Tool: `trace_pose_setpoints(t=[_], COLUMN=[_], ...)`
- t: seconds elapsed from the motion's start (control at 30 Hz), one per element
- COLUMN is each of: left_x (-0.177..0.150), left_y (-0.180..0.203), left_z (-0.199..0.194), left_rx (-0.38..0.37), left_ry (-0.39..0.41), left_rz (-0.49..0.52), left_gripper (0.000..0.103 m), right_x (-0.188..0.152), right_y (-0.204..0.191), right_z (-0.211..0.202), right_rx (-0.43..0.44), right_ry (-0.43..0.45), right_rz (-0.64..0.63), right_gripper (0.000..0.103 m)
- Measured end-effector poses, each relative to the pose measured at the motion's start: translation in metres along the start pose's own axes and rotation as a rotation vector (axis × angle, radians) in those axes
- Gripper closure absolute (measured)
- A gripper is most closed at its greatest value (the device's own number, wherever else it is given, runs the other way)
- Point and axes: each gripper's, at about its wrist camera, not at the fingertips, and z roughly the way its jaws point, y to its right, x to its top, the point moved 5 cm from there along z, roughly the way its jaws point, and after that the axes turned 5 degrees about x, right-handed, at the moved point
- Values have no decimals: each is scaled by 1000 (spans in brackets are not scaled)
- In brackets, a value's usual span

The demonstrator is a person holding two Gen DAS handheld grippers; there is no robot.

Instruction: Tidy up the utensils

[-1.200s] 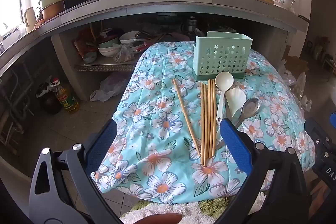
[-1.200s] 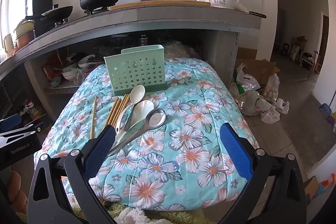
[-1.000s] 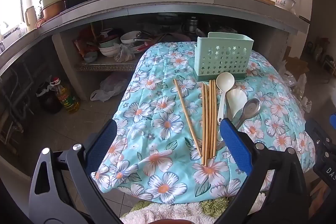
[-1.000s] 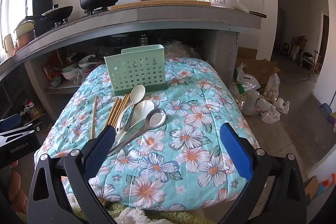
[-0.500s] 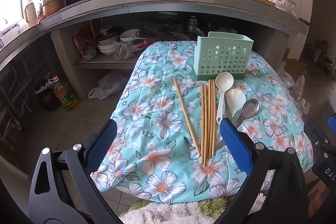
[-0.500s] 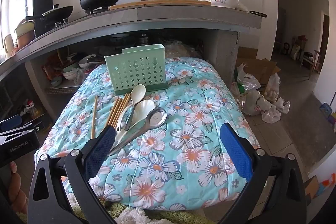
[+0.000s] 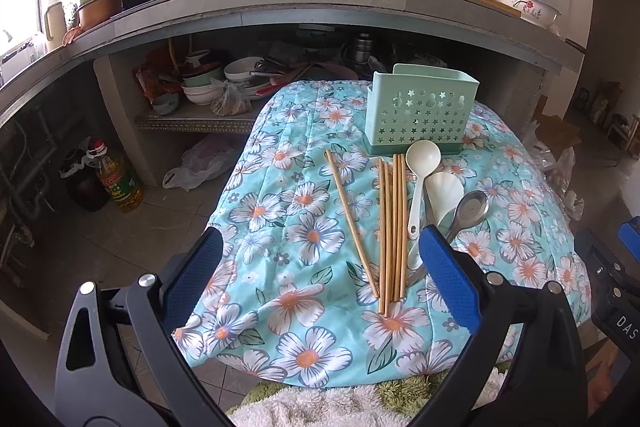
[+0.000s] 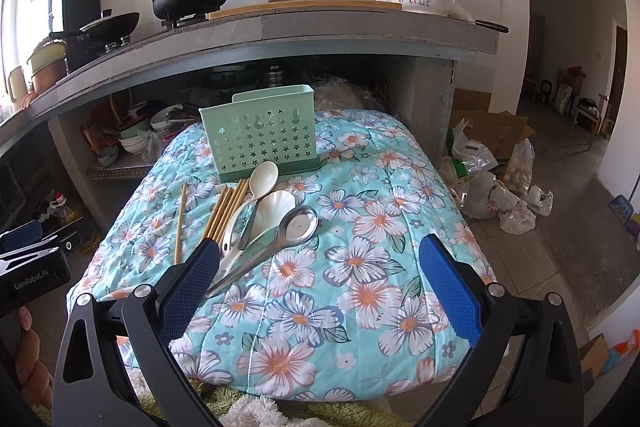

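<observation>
Our left gripper [image 7: 320, 279] and right gripper [image 8: 320, 279] are both wide open, holding nothing. Ahead of them, brown wooden chopsticks [image 7: 394, 223] and three spoons lie before the mint-green plastic holder with star holes [image 7: 420, 115].

At about nine o'clock in my right wrist view, I am reading "GenRobot.AI" in white on my left gripper's [image 8: 34, 269] black body. At four o'clock in my left wrist view, my right gripper [image 7: 618, 301] is showing only "DAS".
</observation>
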Motion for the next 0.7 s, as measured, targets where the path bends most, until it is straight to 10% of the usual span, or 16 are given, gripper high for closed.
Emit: trace_pose_setpoints(t=[0.7], left_x=[0], left_y=[-4], left_z=[3], left_rx=[-9], left_ry=[-10], left_rz=[-4], left_gripper=[8], right_x=[-1], right_y=[-1], right_z=[2], right_rx=[7], right_ry=[-4], right_rz=[5], right_gripper=[6])
